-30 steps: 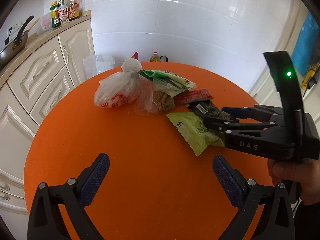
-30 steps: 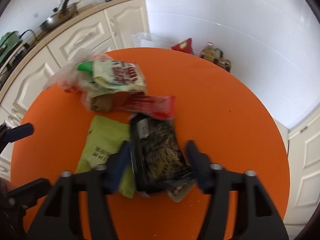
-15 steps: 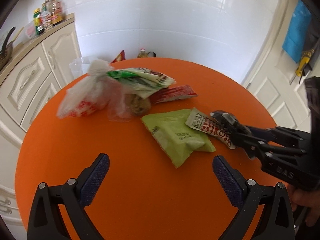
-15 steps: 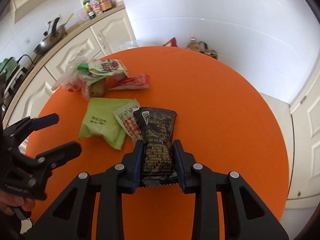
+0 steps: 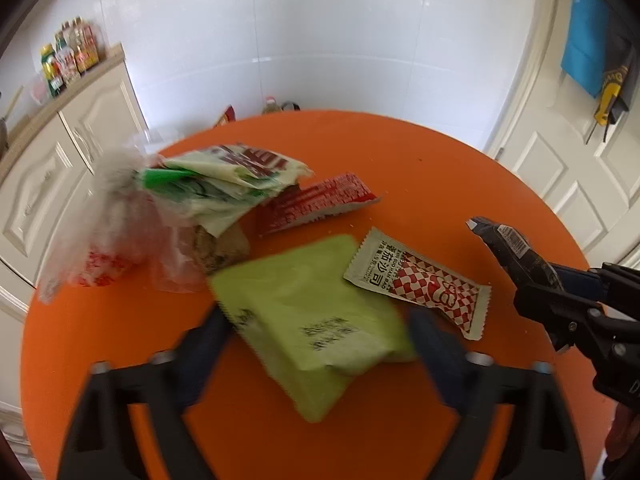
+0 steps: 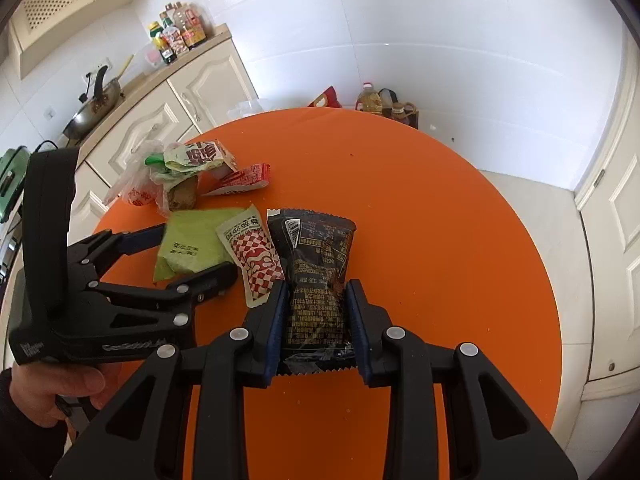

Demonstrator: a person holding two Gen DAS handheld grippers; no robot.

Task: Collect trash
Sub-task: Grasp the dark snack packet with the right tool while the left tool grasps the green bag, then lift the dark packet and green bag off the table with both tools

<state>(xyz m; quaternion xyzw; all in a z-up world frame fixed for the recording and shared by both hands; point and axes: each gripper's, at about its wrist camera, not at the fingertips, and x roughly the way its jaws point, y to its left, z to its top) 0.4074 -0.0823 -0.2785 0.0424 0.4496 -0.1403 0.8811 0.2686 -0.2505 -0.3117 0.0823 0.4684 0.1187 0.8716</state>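
Right wrist view, right gripper (image 6: 316, 316) jaws clamping black packet (image 6: 316, 272), left gripper (image 5: 316, 344) jaws apart astride green packet (image 5: 312, 320)

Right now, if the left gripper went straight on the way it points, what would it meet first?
Most likely the green packet: it lies between the left gripper's open fingers, with the clear plastic bag farther along. The view is blurred, so depth is uncertain.

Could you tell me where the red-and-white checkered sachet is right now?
The checkered sachet lies on the orange table, overlapping the green packet on its left, just left of the black wrapper gripped by the right gripper.
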